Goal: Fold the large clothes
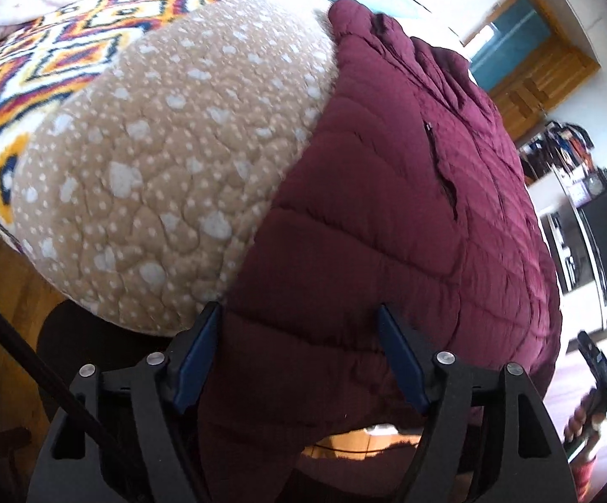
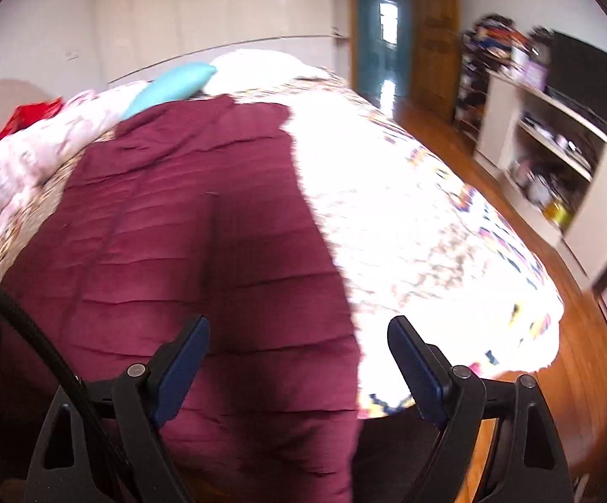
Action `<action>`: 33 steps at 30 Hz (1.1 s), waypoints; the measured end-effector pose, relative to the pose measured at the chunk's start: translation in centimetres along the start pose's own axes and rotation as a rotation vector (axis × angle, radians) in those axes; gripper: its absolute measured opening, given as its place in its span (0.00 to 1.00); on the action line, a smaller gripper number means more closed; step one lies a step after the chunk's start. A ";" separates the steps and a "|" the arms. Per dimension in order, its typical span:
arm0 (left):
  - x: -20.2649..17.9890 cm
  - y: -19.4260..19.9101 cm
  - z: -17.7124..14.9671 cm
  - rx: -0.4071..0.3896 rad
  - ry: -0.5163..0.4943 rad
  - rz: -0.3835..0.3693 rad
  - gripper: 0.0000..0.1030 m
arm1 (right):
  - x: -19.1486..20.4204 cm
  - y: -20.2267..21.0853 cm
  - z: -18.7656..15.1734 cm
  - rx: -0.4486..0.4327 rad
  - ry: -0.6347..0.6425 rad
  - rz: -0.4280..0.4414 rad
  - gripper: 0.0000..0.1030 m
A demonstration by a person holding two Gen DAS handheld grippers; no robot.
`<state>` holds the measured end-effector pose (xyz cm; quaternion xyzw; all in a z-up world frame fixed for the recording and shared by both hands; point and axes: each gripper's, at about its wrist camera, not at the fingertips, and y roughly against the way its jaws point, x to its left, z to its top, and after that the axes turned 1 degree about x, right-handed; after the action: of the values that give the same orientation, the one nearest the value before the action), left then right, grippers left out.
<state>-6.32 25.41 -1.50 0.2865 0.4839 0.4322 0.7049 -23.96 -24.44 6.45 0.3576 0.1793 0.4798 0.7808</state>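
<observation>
A maroon quilted puffer jacket (image 1: 387, 209) lies spread flat on the bed, its hem hanging over the bed's near edge. My left gripper (image 1: 299, 314) is open at that hem. The lower left part of the jacket lies between its blue pads (image 1: 194, 373), which do not press on it. In the right wrist view the jacket (image 2: 198, 230) fills the left half. My right gripper (image 2: 299, 322) stands open above the jacket's lower right edge, with nothing gripped. This view is blurred.
The bed carries a tan spotted blanket (image 1: 156, 167) and a colourful patterned cover (image 1: 52, 63). A teal pillow (image 2: 173, 84) and a red garment (image 2: 31, 117) lie near the head. Wooden floor (image 2: 588, 335) and a cluttered white shelf unit (image 2: 554, 159) are to the right.
</observation>
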 end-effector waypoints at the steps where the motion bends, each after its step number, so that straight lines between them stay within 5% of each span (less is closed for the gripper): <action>1: -0.2 -0.1 -0.2 0.001 -0.020 0.005 0.73 | -1.1 -0.5 -0.2 0.014 -0.033 -0.005 0.87; 6: -1.1 -0.5 -1.0 0.008 -0.091 0.018 0.75 | -3.4 -3.6 -1.5 0.111 -0.125 0.057 0.87; 14: -0.9 -0.3 -2.2 0.005 -0.103 -0.001 0.75 | -1.7 -5.9 -6.1 0.260 -0.201 0.263 0.87; 21: -0.4 -0.5 -3.7 0.047 -0.096 -0.005 0.75 | 1.6 -5.9 -8.7 0.289 -0.081 0.199 0.84; 24: -0.1 0.0 -4.4 0.034 -0.086 0.026 0.54 | 2.1 -5.5 -9.1 0.291 -0.051 0.167 0.73; 26: -0.3 0.8 -4.4 0.021 -0.069 0.022 0.39 | 2.3 -5.5 -9.2 0.298 -0.023 0.119 0.47; 29: -1.5 3.2 -4.4 -0.017 -0.084 0.007 0.30 | 2.2 -4.7 -8.6 0.304 0.018 0.121 0.33; 33: -3.7 7.9 -4.0 -0.098 -0.116 -0.025 0.27 | 3.0 -0.7 -6.9 0.249 0.091 0.182 0.27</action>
<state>-13.29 25.72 5.12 0.2700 0.4240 0.4290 0.7505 -26.42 -19.31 1.40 0.4445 0.2395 0.5383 0.6747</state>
